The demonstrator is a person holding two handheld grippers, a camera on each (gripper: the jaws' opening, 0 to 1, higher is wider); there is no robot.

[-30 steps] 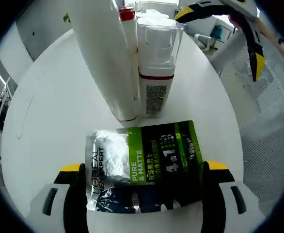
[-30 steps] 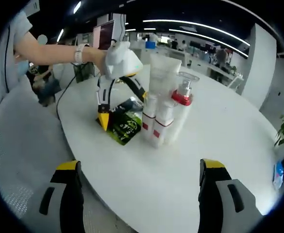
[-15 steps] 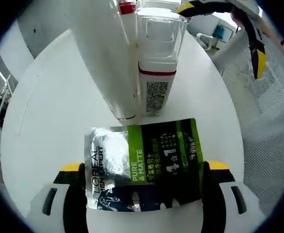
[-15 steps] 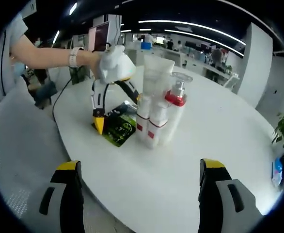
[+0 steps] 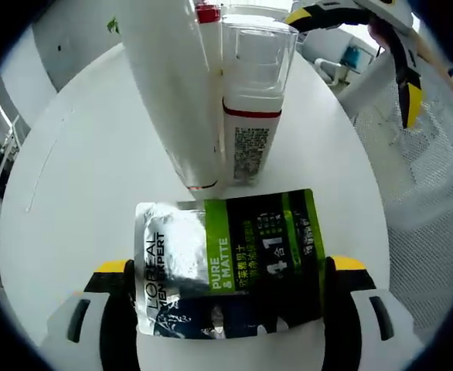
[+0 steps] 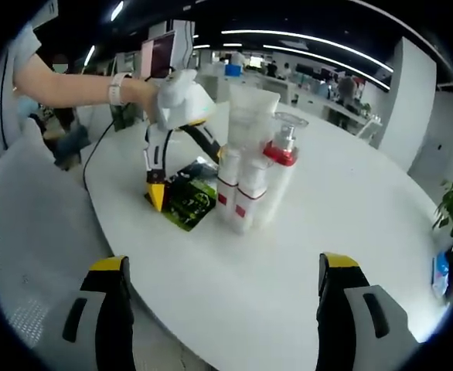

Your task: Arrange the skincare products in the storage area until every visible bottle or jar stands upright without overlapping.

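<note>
While your left tongs (image 5: 226,309) straddle the flat sachet (image 5: 226,263) lying on the surface (image 5: 87,178), jaws wide and gripping nothing, lifting carelessly could topple the upright bottles (image 5: 250,100) just beyond. Your right tongs (image 6: 220,305) hang open, empty, well back.

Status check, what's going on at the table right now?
Both tools open: left tool straddling flat sachet, right tool clear. Bottles upright, clustered. Nothing obstructing.
</note>
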